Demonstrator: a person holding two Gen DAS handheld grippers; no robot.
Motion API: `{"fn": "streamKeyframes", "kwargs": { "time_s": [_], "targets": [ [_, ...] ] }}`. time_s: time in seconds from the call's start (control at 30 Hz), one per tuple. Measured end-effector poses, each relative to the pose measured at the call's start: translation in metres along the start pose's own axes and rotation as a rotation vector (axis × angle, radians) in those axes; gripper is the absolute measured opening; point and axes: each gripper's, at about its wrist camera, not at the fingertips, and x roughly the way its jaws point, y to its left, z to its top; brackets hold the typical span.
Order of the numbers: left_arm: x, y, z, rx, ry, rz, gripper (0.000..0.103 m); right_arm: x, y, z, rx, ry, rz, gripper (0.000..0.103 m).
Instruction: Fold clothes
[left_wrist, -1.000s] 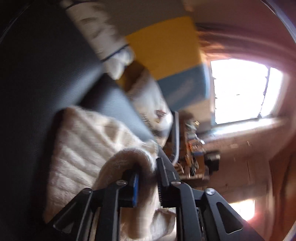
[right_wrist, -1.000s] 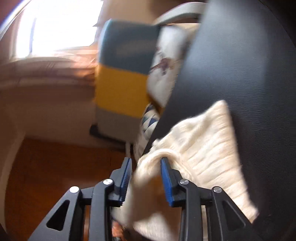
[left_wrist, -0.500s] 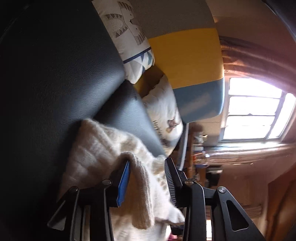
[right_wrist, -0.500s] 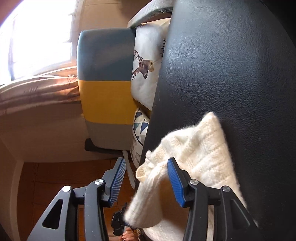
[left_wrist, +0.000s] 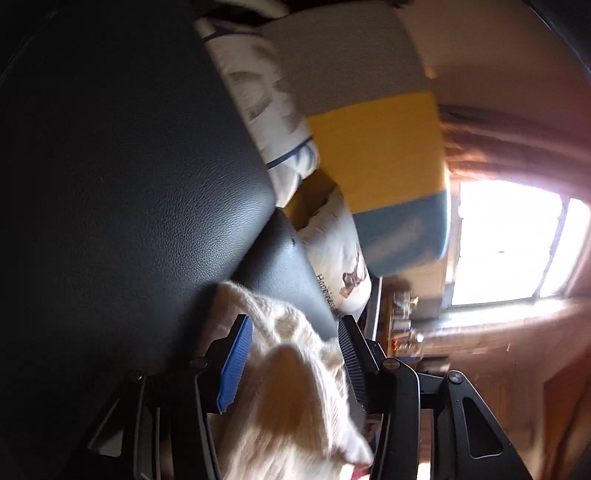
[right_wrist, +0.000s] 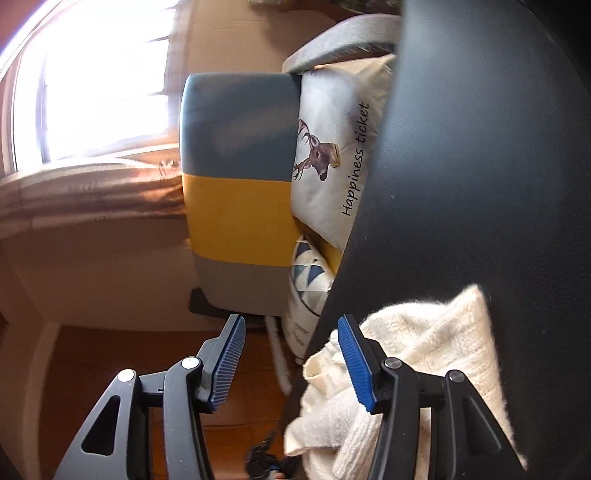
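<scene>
A cream knitted sweater (left_wrist: 295, 387) lies bunched at the edge of a black leather surface (left_wrist: 129, 184). My left gripper (left_wrist: 293, 322) is open, its blue-padded and black fingers wide on either side of a loose fold without pinching it. In the right wrist view the same sweater (right_wrist: 424, 339) rests on the leather surface (right_wrist: 480, 166), with a part hanging over its edge. My right gripper (right_wrist: 291, 321) is open; its right finger lies against the sweater and its left finger is over the floor, with nothing between them.
Beyond the leather surface stands a grey, yellow and blue armchair (right_wrist: 240, 177) holding a deer-print pillow (right_wrist: 332, 147) and a triangle-pattern pillow (right_wrist: 310, 273). A bright window (left_wrist: 509, 240) and a brown curtain are behind. Wooden floor (right_wrist: 92, 350) lies below the edge.
Both grippers were shut on folds of the sweater a second ago and have opened wide, letting it go. The sweater has settled onto the leather surface.
</scene>
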Motion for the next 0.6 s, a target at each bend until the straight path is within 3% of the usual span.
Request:
{"fn": "streamKeyframes", "kwargs": {
  "time_s": [0.1, 0.23, 0.33, 0.47, 0.6],
  "targets": [
    [-0.013, -0.005, -0.013, 0.146, 0.040, 0.041, 0.049, -0.006, 0.025, -0.039, -0.256, 0.146, -0.066, 0.054],
    [-0.011, -0.004, -0.037, 0.276, 0.123, 0.092, 0.049, 0.002, 0.044, -0.130, -0.685, 0.377, -0.273, 0.054],
    [0.000, -0.007, -0.055, 0.372, 0.168, 0.163, 0.049, 0.025, 0.035, -0.165, -0.801, 0.444, -0.411, 0.054],
    [0.021, -0.013, -0.075, 0.467, 0.215, 0.264, 0.049, 0.056, 0.020, -0.172, -0.905, 0.403, -0.615, 0.054],
    [0.018, -0.016, -0.090, 0.528, 0.241, 0.323, 0.049, 0.063, 0.008, -0.194, -0.984, 0.463, -0.696, 0.054]
  ]
}}
